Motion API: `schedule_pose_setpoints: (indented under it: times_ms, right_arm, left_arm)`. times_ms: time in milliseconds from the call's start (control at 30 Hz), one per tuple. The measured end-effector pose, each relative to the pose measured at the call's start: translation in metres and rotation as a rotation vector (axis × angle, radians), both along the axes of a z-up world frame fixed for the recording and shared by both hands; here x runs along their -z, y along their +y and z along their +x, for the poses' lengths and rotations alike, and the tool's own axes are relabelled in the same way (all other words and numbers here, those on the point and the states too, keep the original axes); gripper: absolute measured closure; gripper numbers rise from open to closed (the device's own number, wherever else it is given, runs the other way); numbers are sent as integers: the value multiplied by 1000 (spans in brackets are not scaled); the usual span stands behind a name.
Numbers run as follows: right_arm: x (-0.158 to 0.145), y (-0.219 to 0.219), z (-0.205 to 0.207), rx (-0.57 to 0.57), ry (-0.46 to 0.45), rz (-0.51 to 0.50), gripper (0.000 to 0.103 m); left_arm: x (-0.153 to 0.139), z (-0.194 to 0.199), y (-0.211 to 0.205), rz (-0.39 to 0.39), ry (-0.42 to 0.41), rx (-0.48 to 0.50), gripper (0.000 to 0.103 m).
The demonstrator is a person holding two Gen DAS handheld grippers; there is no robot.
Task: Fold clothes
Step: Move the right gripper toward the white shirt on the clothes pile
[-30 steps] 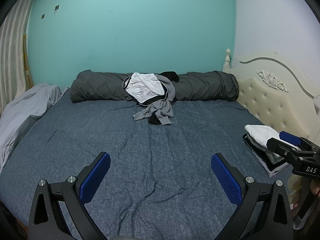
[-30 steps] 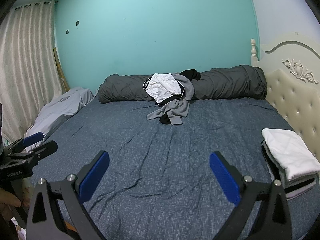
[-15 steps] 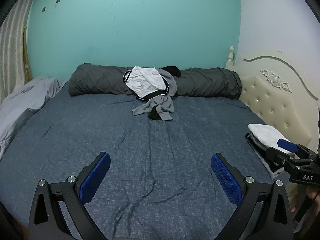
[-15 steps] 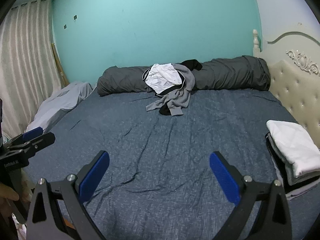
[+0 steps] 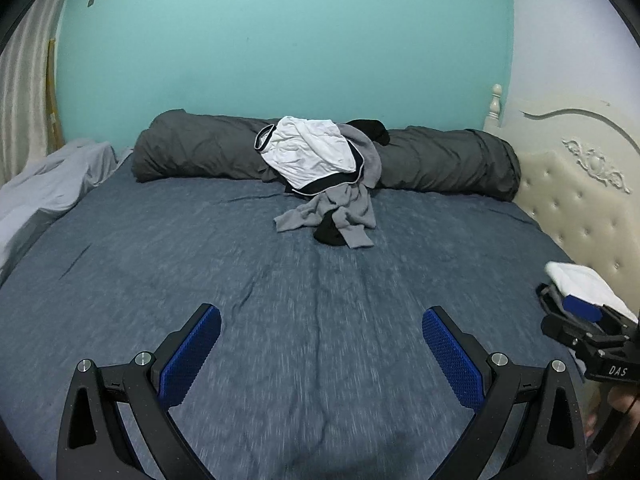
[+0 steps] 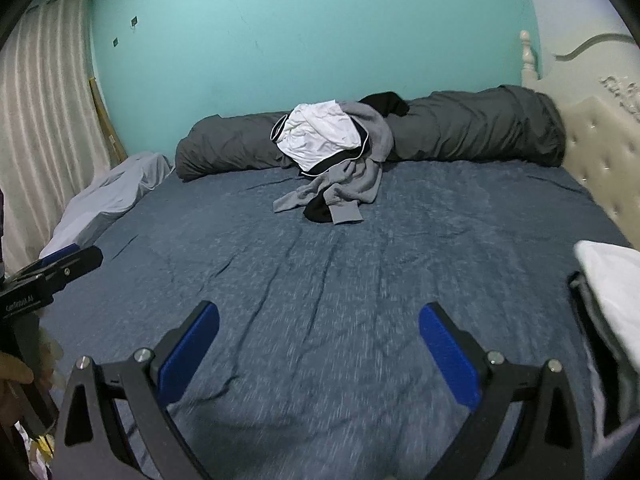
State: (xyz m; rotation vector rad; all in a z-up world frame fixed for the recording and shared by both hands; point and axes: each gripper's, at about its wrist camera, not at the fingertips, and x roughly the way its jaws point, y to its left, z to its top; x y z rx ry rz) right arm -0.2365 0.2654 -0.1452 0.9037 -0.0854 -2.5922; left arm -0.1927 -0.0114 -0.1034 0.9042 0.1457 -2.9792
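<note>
At the top middle of the frame, the clothes (image 5: 326,176) are heaped on the bed (image 5: 200,264). Both tools, left (image 5: 321,354) and right (image 6: 319,350), are spread wide, holding nothing. One piece should be picked, not the heap.

Left hand-held gripper (image 5: 321,344) agape above bed (image 5: 160,264); clothes pile (image 5: 324,176) far.

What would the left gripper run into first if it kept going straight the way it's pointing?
Probably the bare blue bedsheet: the open left gripper aims low over it. Beyond lies the heap of unfolded clothes, though depth is hard to judge.
</note>
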Motion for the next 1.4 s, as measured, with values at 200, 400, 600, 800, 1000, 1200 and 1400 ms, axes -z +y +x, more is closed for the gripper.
schedule_pose_setpoints:
  times_ms: [200,400,600,800,1000,1200,1400]
  right_arm:
    - [28,-10,-89,-20,-6,38,11]
    - [38,-14,-161,1,-45,41,17]
    - [45,-30,-222,-5,-103,52,25]
    - [56,-46,-294,12,-163,58,25]
    - [70,-72,-372,3,-191,60,41]
    - [84,-102,-456,-6,-200,26,48]
    - [106,-115,-529,34,-226,6,48]
  left_arm:
    - [27,-87,-10,2,-2,-22,0]
    - [40,-153,-22,44,-51,-37,0]
    - [48,-202,-36,57,-101,-46,0]
    - [59,-247,-64,77,-143,-84,0]
    - [82,-296,-104,117,-197,-145,0]
    - [103,-340,-131,135,-228,-169,0]
    - [126,-361,-154,165,-251,-187,0]
